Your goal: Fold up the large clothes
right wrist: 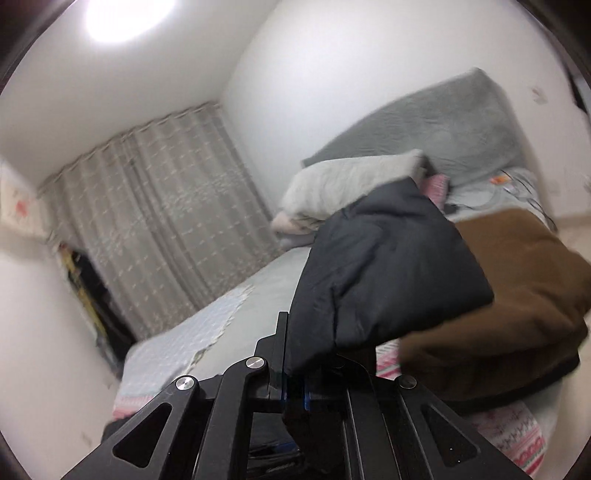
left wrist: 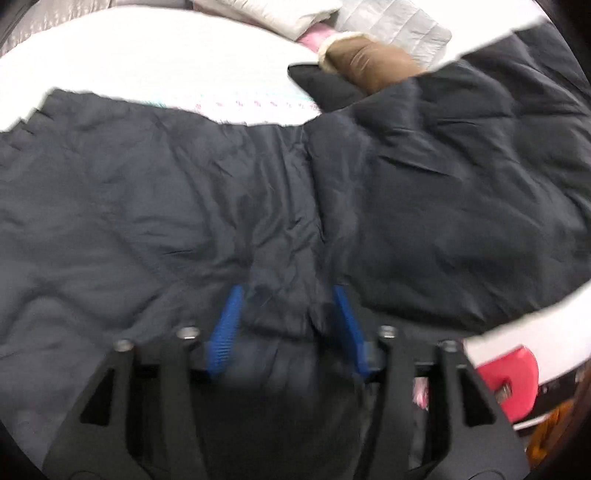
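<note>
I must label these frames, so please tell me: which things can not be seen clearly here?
- Left hand-held gripper: motion blur hides whether its pads pinch the dark jacket.
- Right hand-held gripper: fingertips covered by the jacket fold.
- Brown garment: partly behind the jacket.

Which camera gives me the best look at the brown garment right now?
Right wrist view: the brown garment lies broad on the bed behind the lifted black jacket. Left wrist view shows only a brown sleeve-like piece beyond the jacket.

The jacket (left wrist: pixel 258 177) lies on the bed (left wrist: pixel 147 55), pillows (left wrist: pixel 273 14) behind it.
</note>
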Demonstrator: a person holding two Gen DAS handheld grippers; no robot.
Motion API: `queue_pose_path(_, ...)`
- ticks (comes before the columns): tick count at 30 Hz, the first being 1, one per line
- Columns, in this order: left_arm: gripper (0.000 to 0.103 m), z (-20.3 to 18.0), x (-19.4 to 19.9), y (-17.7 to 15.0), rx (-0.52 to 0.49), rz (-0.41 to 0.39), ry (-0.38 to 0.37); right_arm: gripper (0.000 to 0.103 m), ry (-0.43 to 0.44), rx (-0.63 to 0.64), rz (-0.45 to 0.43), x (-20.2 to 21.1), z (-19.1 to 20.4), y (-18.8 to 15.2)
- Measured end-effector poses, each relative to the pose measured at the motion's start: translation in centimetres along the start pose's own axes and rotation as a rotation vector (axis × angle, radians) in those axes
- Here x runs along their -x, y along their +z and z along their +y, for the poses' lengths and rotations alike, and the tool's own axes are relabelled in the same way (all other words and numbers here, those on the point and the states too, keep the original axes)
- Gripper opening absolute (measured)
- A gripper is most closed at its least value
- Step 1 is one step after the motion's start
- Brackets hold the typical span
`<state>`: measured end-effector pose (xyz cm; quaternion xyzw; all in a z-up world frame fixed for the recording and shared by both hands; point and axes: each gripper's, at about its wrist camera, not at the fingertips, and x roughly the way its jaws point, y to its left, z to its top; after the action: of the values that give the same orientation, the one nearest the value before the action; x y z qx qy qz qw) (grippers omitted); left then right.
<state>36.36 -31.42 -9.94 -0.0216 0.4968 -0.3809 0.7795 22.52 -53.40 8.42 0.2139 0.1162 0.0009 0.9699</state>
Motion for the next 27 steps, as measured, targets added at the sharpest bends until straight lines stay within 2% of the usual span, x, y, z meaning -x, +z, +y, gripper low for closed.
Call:
queue_pose_path(3, 0.078, 1.8, 5.6, -0.6, -0.032, -0.07, 0.021, 0.005, 0.05, 0.075, 0.05, -1.3, 4.0, -0.1)
queue_pose_path(6, 0.08, 5.1, 11.0, -1.2, -0.018, -0.117, 0.058, 0.006, 0.086, 0.136, 0.093, -3.3, 8.1, -1.3)
queue_pose_path(13, 0.081, 13.7, 19.2, -3.6, 0.1, -0.198, 0.115, 0.007, 0.155, 0.179, 0.196, -8.1, 13.9, -4.6)
queue_pose_path(18, 0.081, 19.7, 21.5, -5.1, 0.237, -0.247, 0.059, 0.008, 0.182, 0.208, 0.288, -11.4, 17.0, -8.4)
queue_pose_path(22, 0.081, 23.1, 20.7, -5.9, 0.327, -0.257, 0.008, 0.008, 0.19, 0.243, 0.379, -13.6, 18.9, -11.8)
queue_pose_path(24, 0.081, 24.3, 20.7, -6.5, 0.364, -0.255, -0.01, 0.015, 0.214, 0.255, 0.445, -14.6, 19.5, -13.5)
queue_pose_path(25, 0.081, 24.8, 20.7, -6.6, 0.38, -0.251, -0.023, 0.03, 0.274, 0.259, 0.514, -15.1, 19.4, -14.7)
queue_pose_path(26, 0.081, 25.2, 20.6, -6.7, 0.395, -0.246, -0.036, 0.056, 0.311, 0.264, 0.571, -15.5, 19.4, -15.4)
queue_pose_path(27, 0.081, 25.7, 20.4, -6.8, 0.411, -0.245, -0.052, 0.064, 0.325, 0.271, 0.611, -15.7, 19.3, -15.8)
